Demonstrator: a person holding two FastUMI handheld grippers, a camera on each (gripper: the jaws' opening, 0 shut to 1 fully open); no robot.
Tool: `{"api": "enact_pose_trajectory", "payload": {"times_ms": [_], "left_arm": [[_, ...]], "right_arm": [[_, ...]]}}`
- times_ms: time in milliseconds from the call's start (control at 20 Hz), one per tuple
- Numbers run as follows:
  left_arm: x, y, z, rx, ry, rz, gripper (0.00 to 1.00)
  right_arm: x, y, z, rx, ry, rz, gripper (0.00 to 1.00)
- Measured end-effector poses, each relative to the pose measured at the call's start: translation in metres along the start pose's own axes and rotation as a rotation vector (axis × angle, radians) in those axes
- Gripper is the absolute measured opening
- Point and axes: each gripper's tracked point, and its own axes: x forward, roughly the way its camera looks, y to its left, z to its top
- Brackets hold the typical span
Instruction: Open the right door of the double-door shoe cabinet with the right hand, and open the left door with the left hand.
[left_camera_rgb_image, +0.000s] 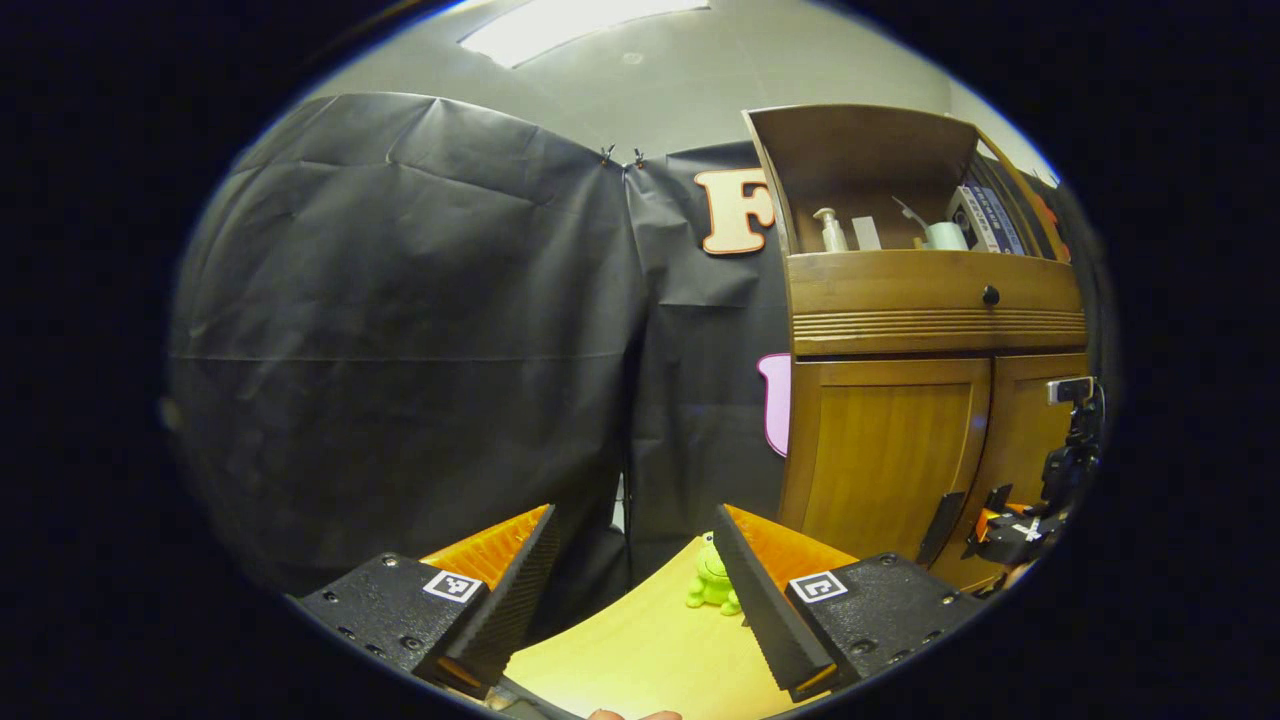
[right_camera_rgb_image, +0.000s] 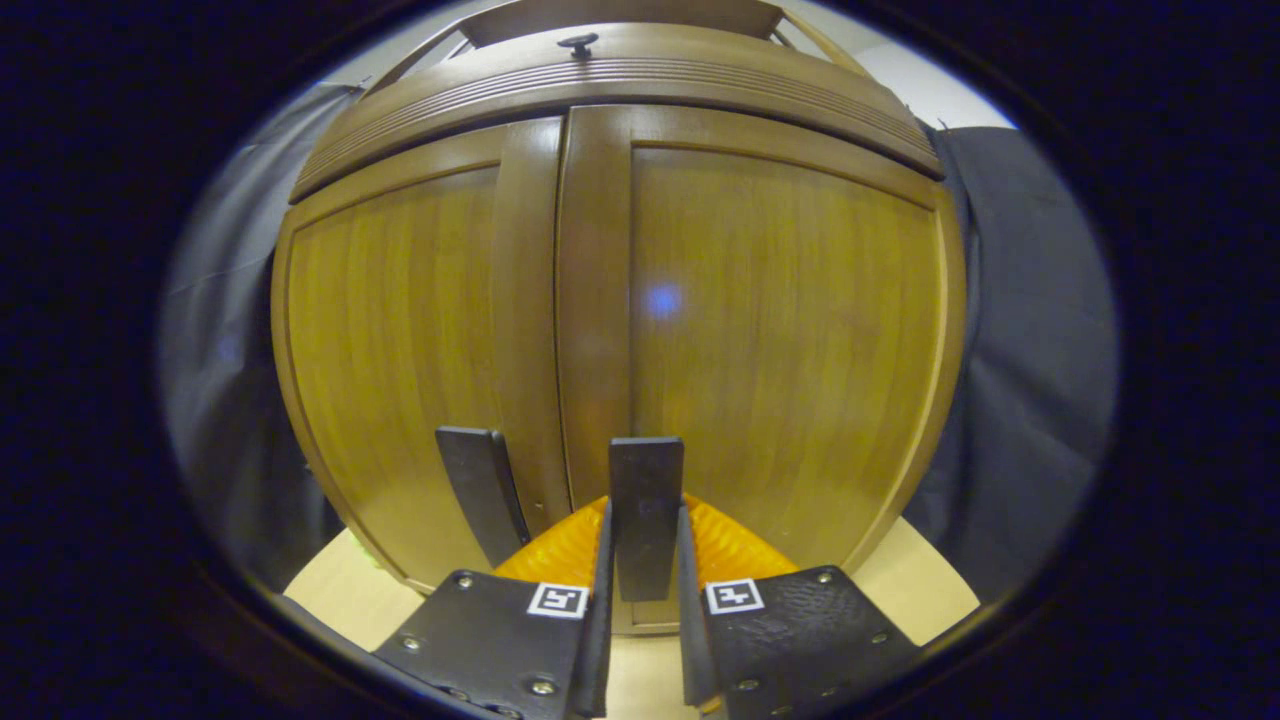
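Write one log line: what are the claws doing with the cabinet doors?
right claw: shut on right door handle | left claw: open, away from cabinet | left door handle: untouched | both doors: closed

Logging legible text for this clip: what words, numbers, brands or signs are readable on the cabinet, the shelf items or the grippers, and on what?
Nothing can be read.
Box on the cabinet shelf: print too blurred.
Pump bottle: no legible label.
Square markers on the left gripper and on the right gripper, shut on the right door handle: patterns, no words.
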Motion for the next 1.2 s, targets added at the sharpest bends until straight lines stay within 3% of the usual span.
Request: {"api": "enact_pose_trajectory", "payload": {"times_ms": [300, 350, 400, 600, 1200], "left_arm": [[-0.004, -0.019, 0.002, -0.005, -0.004, -0.075, 0.96], [-0.005, -0.022, 0.002, -0.007, -0.005, -0.089, 0.92], [-0.007, -0.025, 0.003, -0.009, -0.005, -0.103, 0.96], [-0.013, -0.038, 0.004, -0.015, -0.009, -0.159, 0.92], [-0.026, -0.086, 0.0, -0.039, -0.006, -0.32, 0.96]], "right_arm": [[-0.024, -0.007, 0.002, 0.03, -0.005, -0.013, 0.29], [-0.032, -0.01, 0.004, 0.035, -0.008, -0.016, 0.29], [-0.04, -0.012, 0.006, 0.04, -0.008, -0.019, 0.29], [-0.071, -0.028, -0.017, 0.054, -0.015, -0.036, 0.28], [-0.12, -0.07, -0.023, 0.071, -0.002, -0.075, 0.28]]}}
